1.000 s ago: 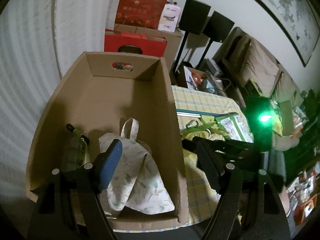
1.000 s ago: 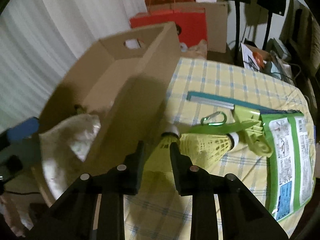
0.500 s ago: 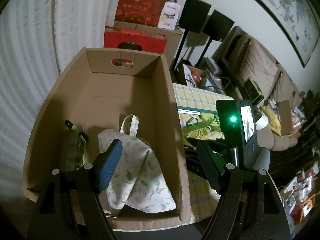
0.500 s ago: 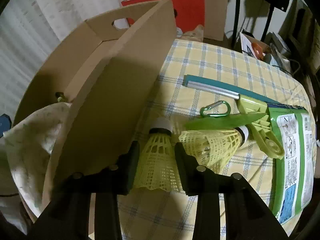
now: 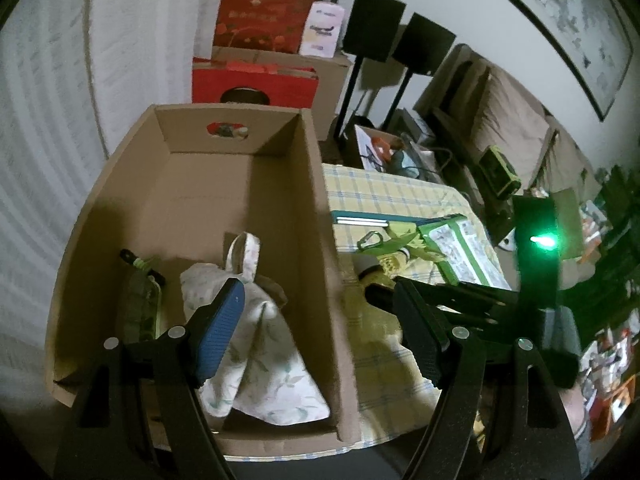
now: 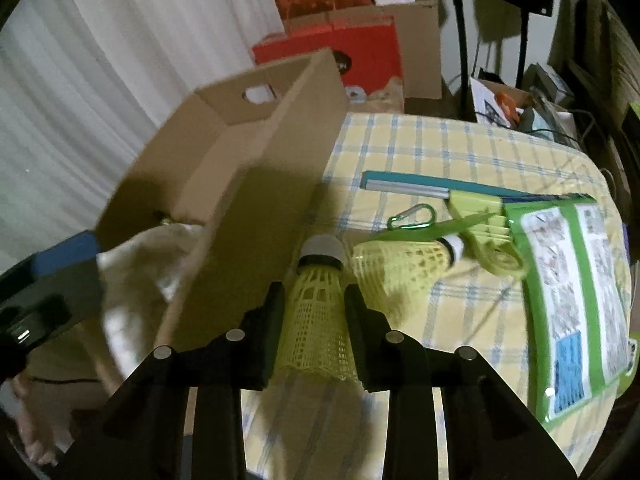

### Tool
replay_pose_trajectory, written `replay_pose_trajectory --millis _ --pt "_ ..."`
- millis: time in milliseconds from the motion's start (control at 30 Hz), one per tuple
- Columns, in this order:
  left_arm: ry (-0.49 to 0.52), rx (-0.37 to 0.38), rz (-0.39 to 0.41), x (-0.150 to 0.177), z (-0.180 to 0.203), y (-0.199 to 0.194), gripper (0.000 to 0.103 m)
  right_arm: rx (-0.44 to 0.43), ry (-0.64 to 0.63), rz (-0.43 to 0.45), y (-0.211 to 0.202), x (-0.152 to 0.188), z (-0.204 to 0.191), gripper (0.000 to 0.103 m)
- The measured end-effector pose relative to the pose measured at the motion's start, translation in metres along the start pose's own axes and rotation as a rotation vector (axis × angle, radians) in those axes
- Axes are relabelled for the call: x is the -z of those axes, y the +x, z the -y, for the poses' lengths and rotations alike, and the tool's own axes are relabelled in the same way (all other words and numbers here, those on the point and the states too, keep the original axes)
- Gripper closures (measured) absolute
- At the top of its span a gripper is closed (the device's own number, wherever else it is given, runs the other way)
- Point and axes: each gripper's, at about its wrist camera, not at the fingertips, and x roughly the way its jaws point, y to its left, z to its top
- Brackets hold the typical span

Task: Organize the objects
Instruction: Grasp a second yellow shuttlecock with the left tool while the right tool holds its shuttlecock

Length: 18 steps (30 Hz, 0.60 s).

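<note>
An open cardboard box (image 5: 200, 184) stands on the left of the checked tablecloth. It holds a floral cloth bag (image 5: 260, 360) and a green bottle (image 5: 140, 304). My left gripper (image 5: 320, 320) hangs open over the box's near right wall, with nothing between its fingers. My right gripper (image 6: 314, 296) is closing on a yellow shuttlecock (image 6: 316, 332), and its pads press the mesh skirt. The cork end points away, close to the box's outer wall (image 6: 248, 216). A second yellow shuttlecock (image 6: 404, 264) lies on the cloth just to the right.
On the cloth to the right lie a green carabiner (image 6: 412, 218), a teal and silver tube (image 6: 408, 184), a lime-green plastic piece (image 6: 480, 208) and a green printed packet (image 6: 576, 300). Red bags and boxes (image 6: 360, 52) stand behind the table. White curtains hang on the left.
The right gripper dipped low beside the box wall, then rose again with the shuttlecock between its fingers. The left gripper has stayed in place.
</note>
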Motion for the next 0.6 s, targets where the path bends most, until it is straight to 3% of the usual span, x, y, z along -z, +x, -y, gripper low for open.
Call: replay_pose_trajectory --millis 233,600 --pt "0.043 -0.006 -0.015 -0.008 0.021 0.008 0.029 0.0 0.046 0.061 -0.045 0.014 0.02 0.073" --pt "0.153 -0.048 -0.096 -0.016 0.065 0.051 0.029 0.059 0.092 0.111 -0.081 0.035 0.056 0.072"
